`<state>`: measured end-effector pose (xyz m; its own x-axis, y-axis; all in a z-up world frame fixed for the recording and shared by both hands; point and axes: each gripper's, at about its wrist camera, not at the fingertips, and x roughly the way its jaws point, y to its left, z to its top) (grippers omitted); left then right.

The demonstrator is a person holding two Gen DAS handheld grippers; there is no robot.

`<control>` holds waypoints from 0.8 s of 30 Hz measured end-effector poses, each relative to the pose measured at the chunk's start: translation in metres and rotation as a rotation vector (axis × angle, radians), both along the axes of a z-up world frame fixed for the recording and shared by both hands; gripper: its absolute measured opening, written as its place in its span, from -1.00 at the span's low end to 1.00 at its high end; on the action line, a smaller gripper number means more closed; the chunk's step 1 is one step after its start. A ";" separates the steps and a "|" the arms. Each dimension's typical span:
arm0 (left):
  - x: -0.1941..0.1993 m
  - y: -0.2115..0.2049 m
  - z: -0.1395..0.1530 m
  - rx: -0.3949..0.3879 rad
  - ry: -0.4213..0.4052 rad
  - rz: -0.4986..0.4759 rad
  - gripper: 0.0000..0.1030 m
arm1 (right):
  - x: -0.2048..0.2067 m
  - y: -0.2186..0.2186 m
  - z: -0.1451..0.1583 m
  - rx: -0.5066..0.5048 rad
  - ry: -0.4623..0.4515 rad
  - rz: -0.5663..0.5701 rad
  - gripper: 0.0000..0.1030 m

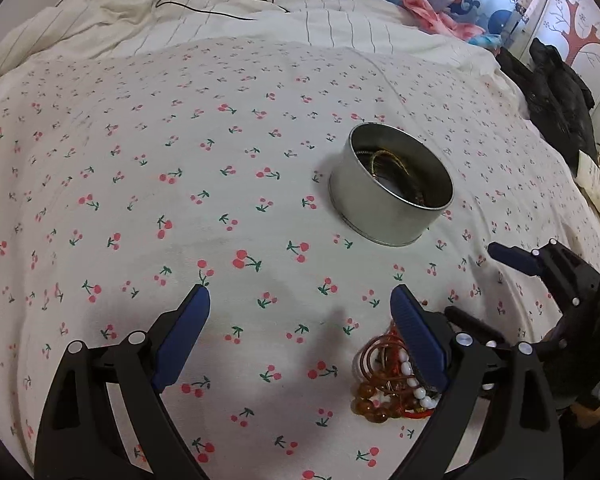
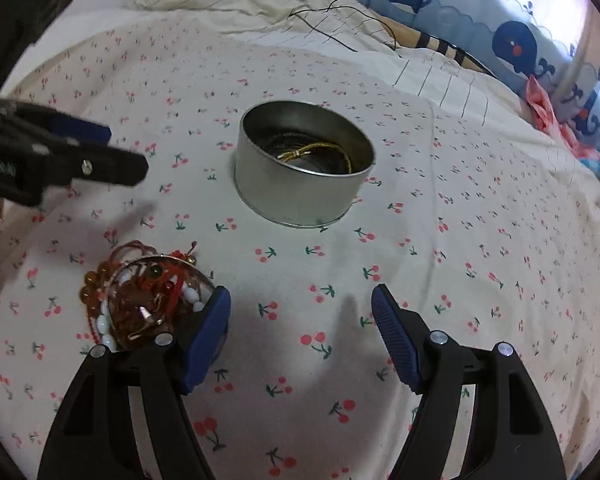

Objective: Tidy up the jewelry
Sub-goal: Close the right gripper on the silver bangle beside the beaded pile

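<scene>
Both grippers, left (image 1: 300,300) and right (image 2: 300,300), hover with fingers spread and empty over the bed (image 1: 140,200), where tangled bracelets (image 2: 140,300) await a careful single-strand pinch toward the tin (image 2: 300,168).

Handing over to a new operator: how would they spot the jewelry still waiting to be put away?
On the cherry-print bedsheet, find the round metal tin. Nearer the cameras lies a tangled heap of bracelets, beside the right gripper. Its amber and white beads and red cord mark it; nothing else loose lies on the sheet.
</scene>
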<state>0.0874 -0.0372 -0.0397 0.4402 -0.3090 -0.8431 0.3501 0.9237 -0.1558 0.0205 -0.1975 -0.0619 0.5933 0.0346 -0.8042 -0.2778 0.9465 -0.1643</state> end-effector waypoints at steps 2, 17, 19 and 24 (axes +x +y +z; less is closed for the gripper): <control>-0.001 -0.001 0.000 0.005 -0.004 -0.007 0.71 | -0.001 0.000 0.000 0.003 -0.001 0.001 0.36; 0.000 -0.003 -0.002 0.036 -0.007 -0.002 0.71 | 0.005 -0.011 -0.003 -0.227 -0.059 -0.118 0.48; 0.000 -0.004 -0.002 0.039 -0.005 -0.006 0.71 | 0.009 -0.025 -0.001 -0.226 -0.051 -0.174 0.48; -0.001 -0.008 -0.003 0.039 -0.001 -0.021 0.72 | 0.013 -0.058 0.006 -0.083 -0.006 -0.234 0.48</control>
<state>0.0861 -0.0456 -0.0429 0.4347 -0.2854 -0.8542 0.3695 0.9215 -0.1199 0.0333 -0.2552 -0.0557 0.5819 -0.1705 -0.7952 -0.0517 0.9681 -0.2453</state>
